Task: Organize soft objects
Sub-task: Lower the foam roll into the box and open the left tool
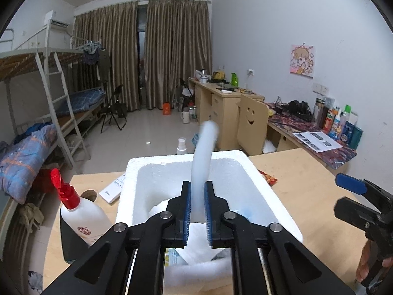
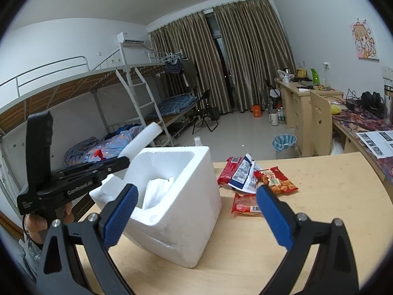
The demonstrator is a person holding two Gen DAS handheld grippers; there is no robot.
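A white styrofoam box point(image 1: 172, 158) point(image 2: 186, 221) stands on the wooden table point(image 2: 319, 196), with white foam sheets point(image 2: 157, 191) lying inside it. Over the box's near side, my left gripper point(image 1: 197, 184) point(image 2: 118, 164) is shut on a long white foam strip point(image 1: 205, 147) point(image 2: 142, 142) that curves up and away above the box. My right gripper point(image 2: 196, 191) point(image 1: 356, 191) is wide open with nothing in it, to the right of the box and pointing at its outer wall. Red snack packets point(image 2: 277, 182) point(image 1: 269, 178) lie on the table beyond the box.
A white bottle with a red cap point(image 1: 81, 211) stands at the table's left edge beside the box, with a white remote control point(image 1: 113, 189) behind it. Past the table edge are a wooden chair point(image 1: 253, 125), a desk and a bunk bed.
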